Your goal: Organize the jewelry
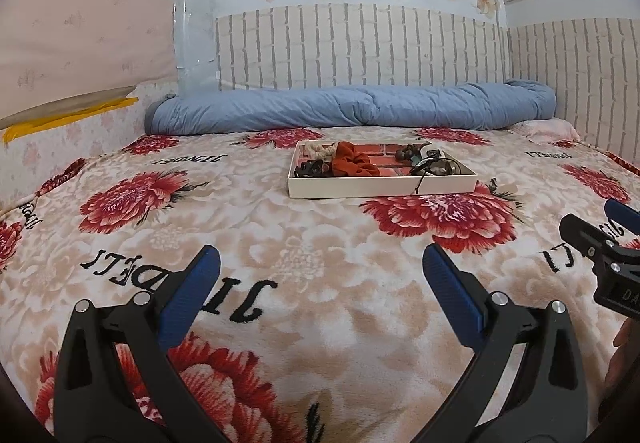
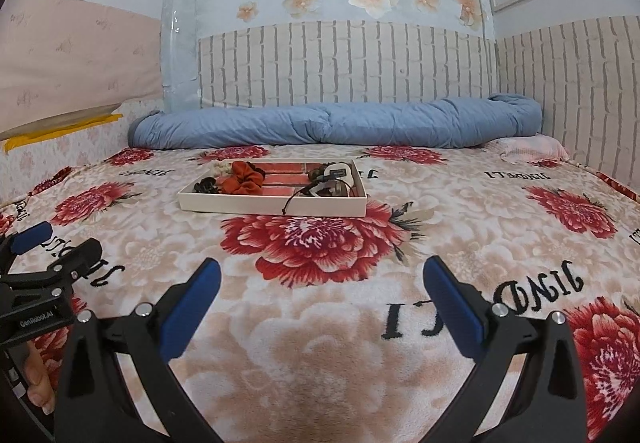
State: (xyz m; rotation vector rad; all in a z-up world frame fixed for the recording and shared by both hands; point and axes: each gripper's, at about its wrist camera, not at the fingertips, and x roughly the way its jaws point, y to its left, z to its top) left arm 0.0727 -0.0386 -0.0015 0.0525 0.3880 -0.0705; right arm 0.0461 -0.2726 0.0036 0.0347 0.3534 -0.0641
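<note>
While tray (image 1: 382, 190) lies crosswise, tools gape

A shallow white tray (image 1: 382, 190) holds jumbled scrunchies (image 1: 356, 163) and dark jewelry (image 1: 430, 163).

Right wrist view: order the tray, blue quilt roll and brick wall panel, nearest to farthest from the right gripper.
From the right gripper:
1. Tray, ahead on the blanket, slightly left.
2. Blue quilt roll, behind the tray, across the bed's far edge.
3. Brick wall panel, upright behind the roll.

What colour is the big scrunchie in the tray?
Rust orange scrunchie; clearest in the left wrist view.
</note>
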